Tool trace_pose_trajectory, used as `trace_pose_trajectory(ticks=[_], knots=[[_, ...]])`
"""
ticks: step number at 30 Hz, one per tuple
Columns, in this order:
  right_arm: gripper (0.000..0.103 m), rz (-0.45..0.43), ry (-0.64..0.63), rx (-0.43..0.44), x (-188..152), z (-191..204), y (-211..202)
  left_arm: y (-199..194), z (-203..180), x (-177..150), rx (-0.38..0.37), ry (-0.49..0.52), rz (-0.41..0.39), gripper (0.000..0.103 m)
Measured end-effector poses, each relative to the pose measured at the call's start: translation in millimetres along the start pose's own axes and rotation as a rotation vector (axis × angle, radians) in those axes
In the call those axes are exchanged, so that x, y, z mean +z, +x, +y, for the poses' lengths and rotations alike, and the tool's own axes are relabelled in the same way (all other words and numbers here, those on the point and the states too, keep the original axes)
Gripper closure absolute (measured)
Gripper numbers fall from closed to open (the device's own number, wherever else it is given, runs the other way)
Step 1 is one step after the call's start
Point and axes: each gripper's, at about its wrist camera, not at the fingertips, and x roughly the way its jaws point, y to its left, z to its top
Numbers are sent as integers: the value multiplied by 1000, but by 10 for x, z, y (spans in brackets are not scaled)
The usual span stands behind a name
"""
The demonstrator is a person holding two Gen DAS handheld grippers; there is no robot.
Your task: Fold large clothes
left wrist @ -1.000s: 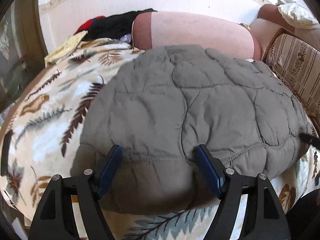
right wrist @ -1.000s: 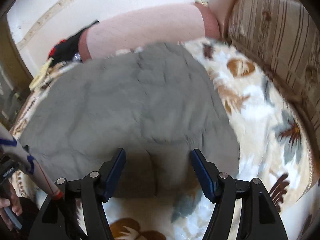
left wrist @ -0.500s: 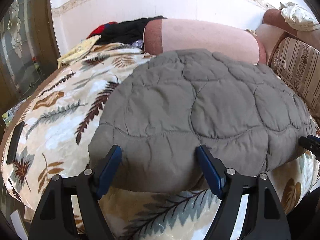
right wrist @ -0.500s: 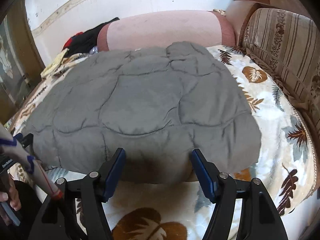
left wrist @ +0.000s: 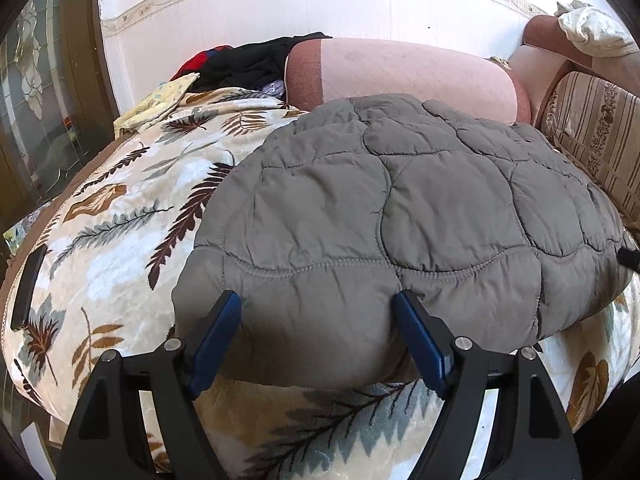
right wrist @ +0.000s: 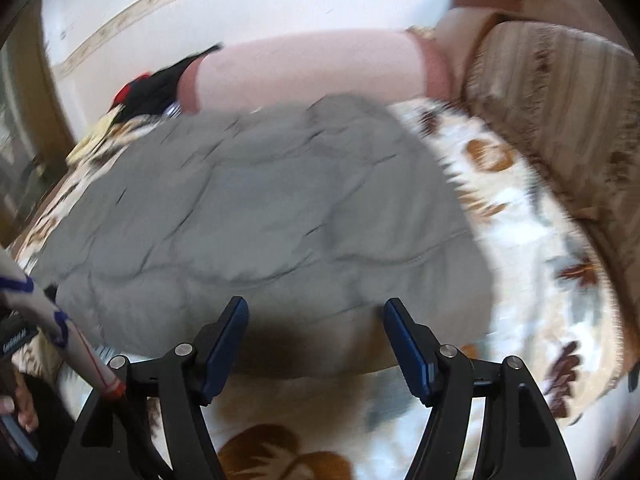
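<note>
Both tongs, left (left wrist: 318, 336) and right (right wrist: 316, 336), backed off the grey quilted garment (left wrist: 400, 216), jaws apart and empty; regrip its bed-front hem evenly.

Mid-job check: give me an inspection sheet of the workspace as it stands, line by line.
Surface: leaf-print blanket covers the bed, bare along its left and near edges.
Job's things: grey quilted garment lies folded into a flat, puffy block on the blanket.
Clutter: black and red clothes and a yellow cloth heaped at the far left; a dark flat object at the left edge.
Grippers: left gripper and right gripper both open over the garment's near edge, nothing pinched.
Cables: nothing seen.
Surroundings: pink bolster against the white wall, striped sofa back on the right, glazed door on the left.
</note>
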Motion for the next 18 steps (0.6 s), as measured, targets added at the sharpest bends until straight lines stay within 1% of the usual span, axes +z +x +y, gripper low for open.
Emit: trace_pose_trajectory(ticks=[3,5,7,11,13,16,18], knots=[[29,19,51,-63,47,-229,40,-1,0,-6,1,1,0,24],[29,60,94,-70,28,-356,141,2,-1,-6,1,-2,1,24],[27,105,126,-58,-33,-424,270,13,-5,-6,3,-2,5,23],[26,110,113,-58,-30,-390,306,7,0,-4,4,-5,4,23],[26,95,122,-54,-26,-399,252,-14,8,2,3,-8,1,23],[27,30,102,-70,-8,-339,85,-128,36,19,8,-20,-15,23],[27,-3,69,-45,3,-215,3,-175,57,25,23,-24,-31,23]])
